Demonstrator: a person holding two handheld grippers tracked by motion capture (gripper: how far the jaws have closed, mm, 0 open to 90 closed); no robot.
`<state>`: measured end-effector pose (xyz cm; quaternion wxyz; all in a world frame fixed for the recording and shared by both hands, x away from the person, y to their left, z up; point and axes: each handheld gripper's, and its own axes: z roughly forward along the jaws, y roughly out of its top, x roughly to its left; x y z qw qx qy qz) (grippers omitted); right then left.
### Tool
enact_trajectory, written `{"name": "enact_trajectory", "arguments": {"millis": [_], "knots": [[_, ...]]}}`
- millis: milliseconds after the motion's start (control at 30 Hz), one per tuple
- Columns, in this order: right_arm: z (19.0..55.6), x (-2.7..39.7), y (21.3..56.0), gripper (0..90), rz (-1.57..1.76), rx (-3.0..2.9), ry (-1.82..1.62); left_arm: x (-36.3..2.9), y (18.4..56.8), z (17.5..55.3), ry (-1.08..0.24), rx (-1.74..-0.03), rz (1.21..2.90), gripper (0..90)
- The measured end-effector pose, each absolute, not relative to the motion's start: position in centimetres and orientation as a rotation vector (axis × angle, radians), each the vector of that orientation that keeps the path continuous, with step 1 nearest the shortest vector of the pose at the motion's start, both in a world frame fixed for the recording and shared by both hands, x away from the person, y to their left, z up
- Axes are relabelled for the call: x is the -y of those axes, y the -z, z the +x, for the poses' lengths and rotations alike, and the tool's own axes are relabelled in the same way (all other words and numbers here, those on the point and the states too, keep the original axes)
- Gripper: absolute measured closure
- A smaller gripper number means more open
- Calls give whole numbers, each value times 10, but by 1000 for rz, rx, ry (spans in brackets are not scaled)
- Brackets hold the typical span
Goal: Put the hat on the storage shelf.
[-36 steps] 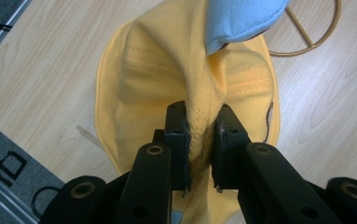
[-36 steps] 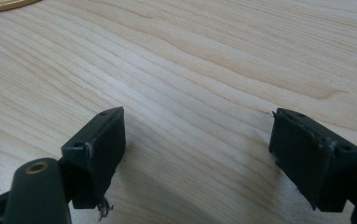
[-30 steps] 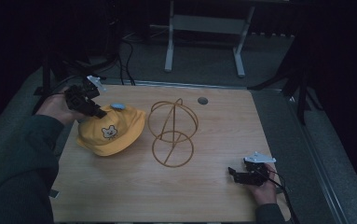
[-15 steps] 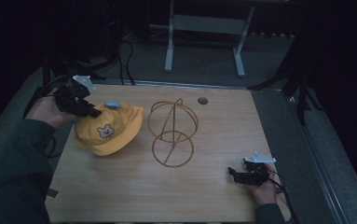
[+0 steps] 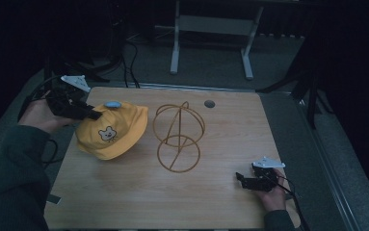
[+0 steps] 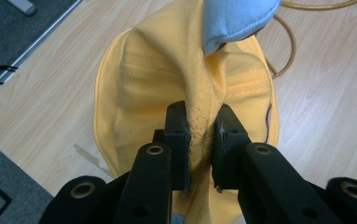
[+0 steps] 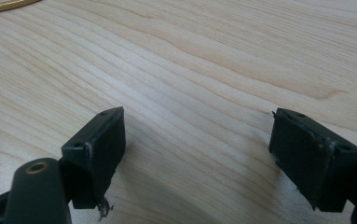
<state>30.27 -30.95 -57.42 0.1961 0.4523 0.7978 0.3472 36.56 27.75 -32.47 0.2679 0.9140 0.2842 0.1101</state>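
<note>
Yellow hat (image 5: 111, 134) with a small bear patch on its front lies on the left part of the wooden counter (image 5: 220, 144), its edge near the counter's left border. A light blue button (image 5: 112, 104) sits at the top of its crown. The left gripper (image 5: 88, 114) is at the hat's rear left side, and in the left gripper view its jaws are clamped on a pinched fold of the yellow fabric (image 6: 199, 126), with the blue piece (image 6: 236, 18) just beyond the fold. Just right of the hat, close but apart, stands a gold wire stand (image 5: 178, 137), a ring base on the counter with crossed hoops above it. A small dark round spot (image 5: 209, 103) marks the counter behind the stand. The right gripper (image 5: 243, 179) rests at the counter's near right corner, well apart from hat and stand; in the right gripper view its jaws are wide apart over bare wood (image 7: 190, 84) with nothing between them. Compared with a second ago, the left hand (image 5: 40, 115) and its gripper have drawn back toward the left, and the hat has shifted slightly leftward with them. Stand and right gripper are unchanged.
</note>
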Motion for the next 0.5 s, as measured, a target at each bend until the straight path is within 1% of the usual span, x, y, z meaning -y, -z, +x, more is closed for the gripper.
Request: {"name": "enact_trajectory", "arguments": {"millis": [500], "knots": [[303,310,574,183,1267,-2235,-972,-278,314,359,-303,-739,2469,786]]}}
